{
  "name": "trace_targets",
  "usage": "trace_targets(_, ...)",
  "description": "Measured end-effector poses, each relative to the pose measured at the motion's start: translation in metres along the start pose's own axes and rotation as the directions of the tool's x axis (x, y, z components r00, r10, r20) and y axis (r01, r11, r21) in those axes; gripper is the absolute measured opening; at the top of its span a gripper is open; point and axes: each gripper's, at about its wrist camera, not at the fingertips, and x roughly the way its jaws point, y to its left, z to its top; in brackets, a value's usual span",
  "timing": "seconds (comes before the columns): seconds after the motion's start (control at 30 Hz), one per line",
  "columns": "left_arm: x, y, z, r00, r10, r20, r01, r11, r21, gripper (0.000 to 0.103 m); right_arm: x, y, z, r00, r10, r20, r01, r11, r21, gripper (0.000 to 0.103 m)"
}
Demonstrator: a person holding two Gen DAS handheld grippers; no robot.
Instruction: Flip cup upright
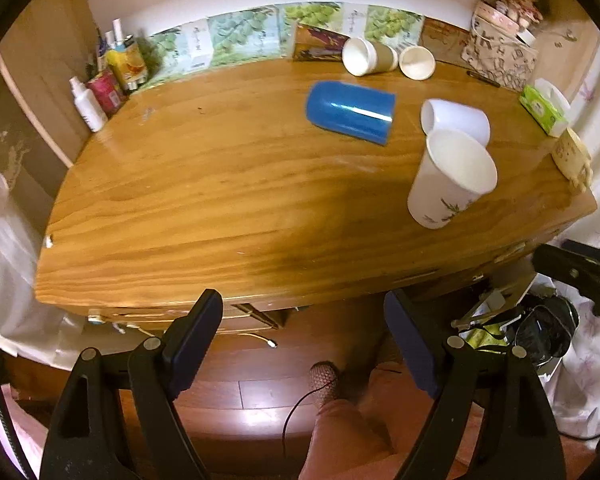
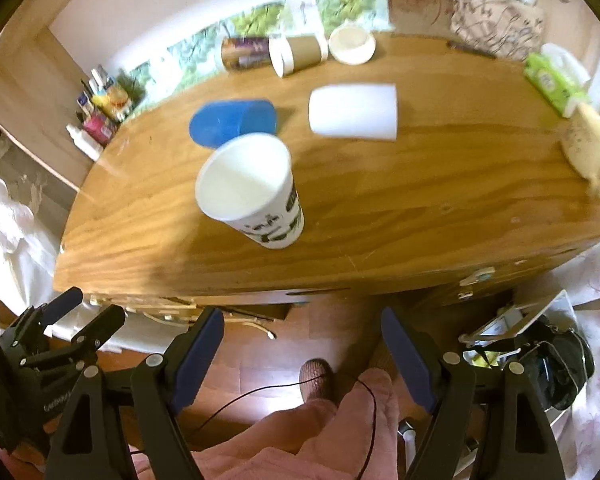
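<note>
Two grippers, the left gripper (image 1: 302, 322) and right gripper (image 2: 302, 338), hang wide open and empty off the wooden surface (image 1: 220, 200) edge. A printed white paper cup (image 2: 252, 190) stands upright near the front, beside a blue cup (image 2: 232, 120) and a plain white cup (image 2: 354, 110) lying on their sides.

Print on the paper cup (image 2: 278, 224) is too blurred to read.

Both the left tongs (image 1: 303, 316) and right tongs (image 2: 302, 330) hang wide apart, gripping nothing.
</note>
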Motion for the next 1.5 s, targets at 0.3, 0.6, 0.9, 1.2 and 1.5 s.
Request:
trace_targets(0.3, -0.077, 0.002, 0.020, 0.990, -0.036, 0.135, 0.053, 0.990, -0.128, 0.086, -0.069, 0.013, 0.002, 0.990, 0.037, 0.139, -0.033, 0.999, -0.030, 0.083)
trace_targets(0.6, -0.137, -0.035, 0.017, 0.957, 0.056, 0.286, -0.023, 0.993, -0.117, 0.089, -0.125, 0.016, -0.012, 0.956, 0.029, 0.292, 0.013, 0.990, -0.140, 0.083)
trace_targets(0.9, -0.181, -0.050, 0.002, 0.875, 0.126, 0.468, -0.056, 0.985, -0.161, 0.102, -0.162, 0.005, -0.020, 0.901, 0.026, 0.434, 0.039, 0.989, -0.140, 0.088)
trace_targets(1.2, -0.199, -0.060, -0.004, 0.802, 0.160, 0.575, -0.064, 0.981, -0.183, 0.103, -0.188, 0.011, -0.033, 0.821, 0.042, 0.570, 0.078, 0.980, -0.183, 0.103)
trace_targets(1.5, -0.210, -0.063, -0.009, 0.741, 0.189, 0.644, -0.070, 0.976, -0.207, 0.103, -0.201, 0.000, -0.037, 0.761, 0.026, 0.649, 0.082, 0.987, -0.136, 0.103)
